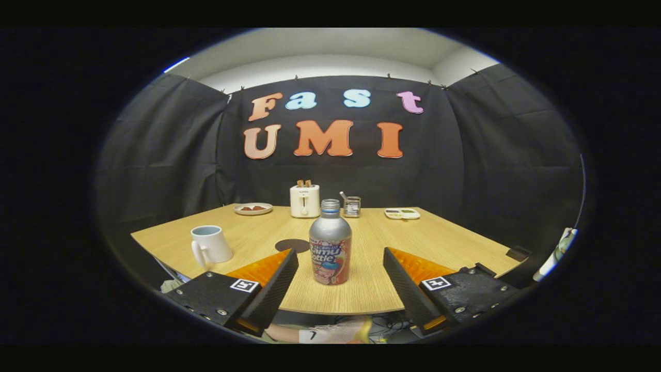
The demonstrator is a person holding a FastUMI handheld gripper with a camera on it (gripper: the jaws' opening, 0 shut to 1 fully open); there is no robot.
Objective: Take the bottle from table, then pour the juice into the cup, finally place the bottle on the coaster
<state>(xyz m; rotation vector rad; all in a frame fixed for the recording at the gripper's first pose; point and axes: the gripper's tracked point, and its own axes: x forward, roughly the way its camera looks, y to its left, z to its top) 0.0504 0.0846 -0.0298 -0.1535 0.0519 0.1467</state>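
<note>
The claw is spread wide, grasping nothing, its 2 fingers flanking the upright bottle on the counter, apparently lined up to grip it.

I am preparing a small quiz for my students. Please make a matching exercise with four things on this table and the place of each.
Things:
1. bottle
2. cup
3. coaster
4. toaster

Places:
A. at the far edge of the table, by the wall
B. upright between the open gripper fingers, untouched
C. beyond the left finger, handle toward the camera
D. flat, between cup and bottle

Pairs: 1-B, 2-C, 3-D, 4-A
</note>
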